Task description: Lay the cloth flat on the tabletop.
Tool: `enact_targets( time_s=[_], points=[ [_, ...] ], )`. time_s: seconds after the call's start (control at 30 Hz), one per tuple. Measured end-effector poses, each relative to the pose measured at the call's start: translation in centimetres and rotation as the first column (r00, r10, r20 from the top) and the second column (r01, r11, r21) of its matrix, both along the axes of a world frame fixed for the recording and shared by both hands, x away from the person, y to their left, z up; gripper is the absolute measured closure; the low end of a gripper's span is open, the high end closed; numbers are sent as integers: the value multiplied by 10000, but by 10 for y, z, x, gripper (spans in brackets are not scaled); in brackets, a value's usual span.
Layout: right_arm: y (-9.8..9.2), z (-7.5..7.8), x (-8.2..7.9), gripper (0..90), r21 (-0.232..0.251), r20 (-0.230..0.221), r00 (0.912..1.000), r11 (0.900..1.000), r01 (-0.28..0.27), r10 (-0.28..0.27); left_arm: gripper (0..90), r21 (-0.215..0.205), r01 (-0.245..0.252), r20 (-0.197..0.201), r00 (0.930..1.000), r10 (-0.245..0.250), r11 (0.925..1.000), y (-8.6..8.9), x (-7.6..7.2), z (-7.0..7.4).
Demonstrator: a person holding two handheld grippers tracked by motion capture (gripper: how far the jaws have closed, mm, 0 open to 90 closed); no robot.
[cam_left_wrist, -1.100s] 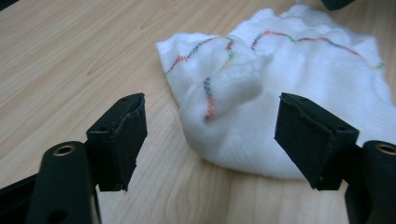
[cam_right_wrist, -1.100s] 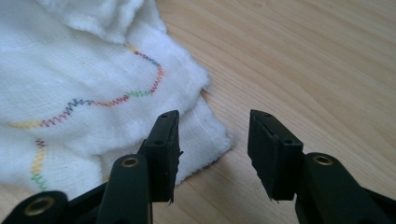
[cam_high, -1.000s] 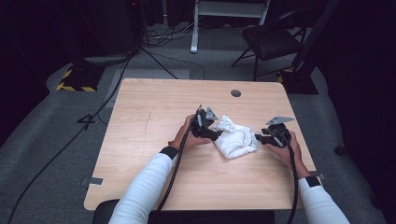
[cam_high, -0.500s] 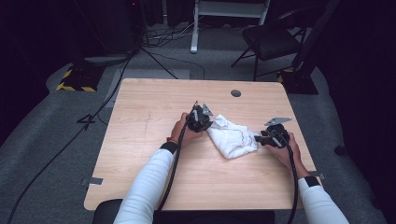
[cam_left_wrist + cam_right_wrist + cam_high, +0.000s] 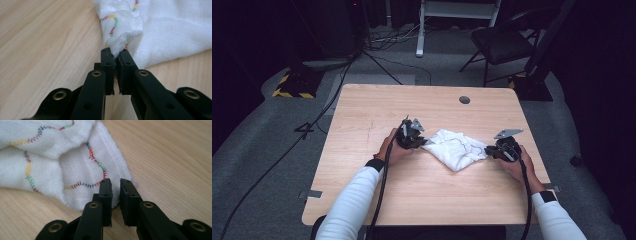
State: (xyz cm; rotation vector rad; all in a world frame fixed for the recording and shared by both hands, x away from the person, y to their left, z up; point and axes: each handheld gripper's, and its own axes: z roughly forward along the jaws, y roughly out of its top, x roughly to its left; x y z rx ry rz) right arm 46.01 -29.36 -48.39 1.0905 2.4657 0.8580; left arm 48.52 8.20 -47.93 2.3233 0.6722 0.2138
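A white cloth with coloured zigzag stitching lies crumpled on the wooden table, stretched between my two grippers. My left gripper is at its left corner. In the left gripper view the left gripper is shut on a bunched fold of the cloth. My right gripper is at the cloth's right corner. In the right gripper view the right gripper has just been closing its jaws, and they now pinch the hem of the cloth with a narrow slit left between them.
A round cable hole sits near the table's far edge. Beyond the table stand a black chair, a white stand and a yellow-black striped base. Cables run across the floor.
My left hand has moved to the left with the cloth's corner. The cloth has gone from a bunched heap to a flatter, stretched shape. The right hand has stayed put.
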Motion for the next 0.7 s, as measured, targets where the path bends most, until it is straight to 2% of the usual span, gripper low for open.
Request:
enact_targets(
  time_s=[0.03, 0.1, 0.17, 0.27, 0.33, 0.37, 0.4, 0.43, 0.47, 0.5, 0.57, 0.6, 0.7],
  points=[
    [0, 0, -2, 834, 62, -85, 9999, 10000, -64, 65, 847, -16, 110, -74, 9999, -110, 9999, 5, -9, 1],
    [0, 0, -3, 846, 130, -185, 9998, 9999, -95, 97, 847, 28, 160, -114, 9998, -159, 9999, 8, -14, 1],
    [1, 1, -6, 860, 114, -267, 9993, 9996, -259, 262, 847, -39, 383, -285, 9989, -384, 9993, 17, -31, 3],
    [5, 2, -9, 857, 135, -407, 9976, 9983, -560, 565, 826, -242, 661, -223, 9975, -667, 9975, 25, -47, 2],
    [7, 2, -11, 821, 59, -322, 9977, 9982, -592, 594, 700, -225, 573, -115, 9983, -576, 9981, 26, -50, 2],
    [8, 2, -11, 780, -47, -194, 9986, 9988, -483, 482, 700, -250, 449, -64, 9990, -451, 9987, 28, -52, 2],
    [9, 2, -11, 738, -152, -107, 9990, 9989, -442, 440, 598, -336, 404, -43, 9992, -406, 9986, 29, -53, 3],
    [9, 2, -9, 639, -216, 13, 9998, 9996, -198, 198, 538, -435, 33, 252, 9997, -22, 9990, 28, -53, 5],
    [9, 2, -9, 639, -216, 13, 9998, 9996, -198, 198, 478, -435, 33, 252, 9997, -22, 9990, 28, -53, 5],
    [7, 2, -7, 604, -130, -22, 10000, 9999, 80, -80, 424, -564, -50, 338, 9994, 70, 9984, 26, -52, 7],
    [7, 2, -6, 576, -67, -16, 9999, 9999, 132, -132, 341, -631, -68, 311, 9995, 88, 9980, 22, -51, 8],
    [7, 1, -4, 521, -13, -94, 9995, 9995, 303, -303, 289, -486, -44, 569, 9984, 72, 9988, 14, -51, 10],
    [7, 0, -3, 496, 57, -96, 9993, 9994, 356, -355, 260, -369, -63, 663, 9978, 87, 9993, 7, -48, 11]
  ],
)
